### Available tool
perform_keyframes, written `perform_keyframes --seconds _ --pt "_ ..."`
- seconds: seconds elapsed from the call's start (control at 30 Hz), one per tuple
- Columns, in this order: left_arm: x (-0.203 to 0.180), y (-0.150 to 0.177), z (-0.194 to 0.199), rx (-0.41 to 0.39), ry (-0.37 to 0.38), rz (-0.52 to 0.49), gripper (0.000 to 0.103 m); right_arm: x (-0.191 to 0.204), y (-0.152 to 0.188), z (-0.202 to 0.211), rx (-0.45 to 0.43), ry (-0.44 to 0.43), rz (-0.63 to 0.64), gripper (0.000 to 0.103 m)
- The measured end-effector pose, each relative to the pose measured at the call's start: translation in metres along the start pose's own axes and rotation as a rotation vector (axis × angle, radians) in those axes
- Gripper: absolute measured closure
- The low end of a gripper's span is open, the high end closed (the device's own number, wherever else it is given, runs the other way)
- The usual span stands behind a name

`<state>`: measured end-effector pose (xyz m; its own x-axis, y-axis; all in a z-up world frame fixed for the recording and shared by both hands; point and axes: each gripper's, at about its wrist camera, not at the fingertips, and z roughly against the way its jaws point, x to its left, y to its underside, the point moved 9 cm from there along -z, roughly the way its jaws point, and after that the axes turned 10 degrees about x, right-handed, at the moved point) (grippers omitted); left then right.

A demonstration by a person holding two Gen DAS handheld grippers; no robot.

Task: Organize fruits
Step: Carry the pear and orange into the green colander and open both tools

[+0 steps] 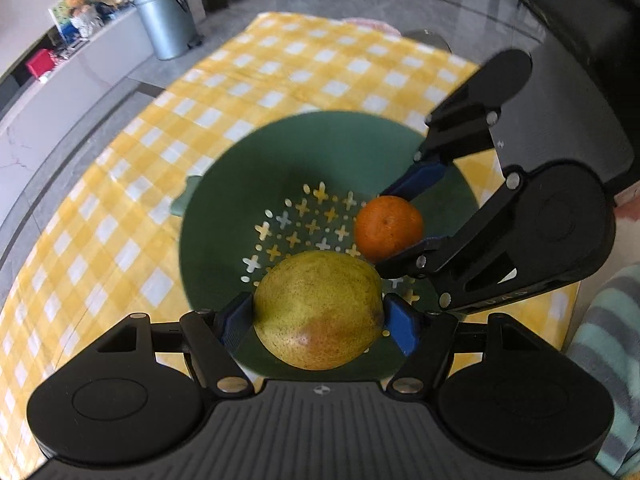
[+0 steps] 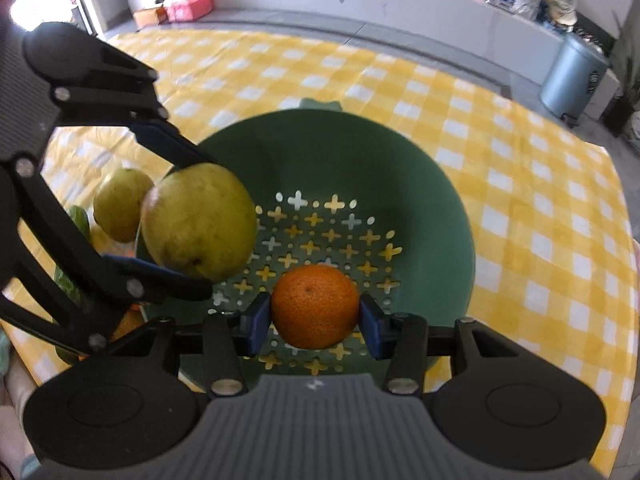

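Observation:
My left gripper (image 1: 318,314) is shut on a yellow-green pear (image 1: 318,310), its blue pads pressed on both sides, over the green colander (image 1: 320,148). The same pear (image 2: 198,222) hangs at the left in the right wrist view, above the colander's (image 2: 320,148) rim. My right gripper (image 2: 315,314) is shut on an orange (image 2: 315,306), held above the colander's perforated bottom. From the left wrist camera that orange (image 1: 388,227) shows between the right gripper's (image 1: 394,226) fingers. Both fruits hang over the bowl.
A yellow checked cloth (image 2: 520,184) covers the table. Left of the colander lie a second pear (image 2: 120,204) and something green (image 2: 78,220). Beyond the table's far edge stand a grey bin (image 1: 166,18) and a low white bench (image 2: 400,4). A striped sleeve (image 1: 612,344) is at right.

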<state>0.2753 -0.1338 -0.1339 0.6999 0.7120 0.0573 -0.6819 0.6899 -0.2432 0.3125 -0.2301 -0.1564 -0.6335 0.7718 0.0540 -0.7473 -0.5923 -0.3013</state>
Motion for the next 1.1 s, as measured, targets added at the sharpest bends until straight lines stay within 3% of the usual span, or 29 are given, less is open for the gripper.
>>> perform_keyframes --seconds 0.43,0.77,0.8,0.83,0.9,1.1 --pt "0.001 0.003 -0.038 0.097 0.029 -0.003 0.021 0.005 -0.001 -0.03 0.109 -0.025 0.088 0.058" --pt "-0.001 0.004 -0.039 0.08 0.011 0.002 0.021 0.007 0.003 -0.029 0.124 0.018 0.128 0.057" --pt "0.0 0.004 -0.04 0.077 0.008 0.004 0.021 0.007 0.002 -0.028 0.121 0.033 0.138 0.052" --pt "0.0 0.003 -0.04 0.078 0.004 0.007 0.02 0.006 0.002 -0.026 0.116 0.063 0.146 0.041" --pt "-0.001 0.003 -0.039 0.076 0.007 0.017 0.02 -0.001 0.001 -0.022 0.104 0.114 0.145 0.032" --pt "-0.003 -0.002 -0.032 0.032 -0.022 0.041 0.022 -0.013 0.0 0.006 0.017 0.081 0.057 0.031"
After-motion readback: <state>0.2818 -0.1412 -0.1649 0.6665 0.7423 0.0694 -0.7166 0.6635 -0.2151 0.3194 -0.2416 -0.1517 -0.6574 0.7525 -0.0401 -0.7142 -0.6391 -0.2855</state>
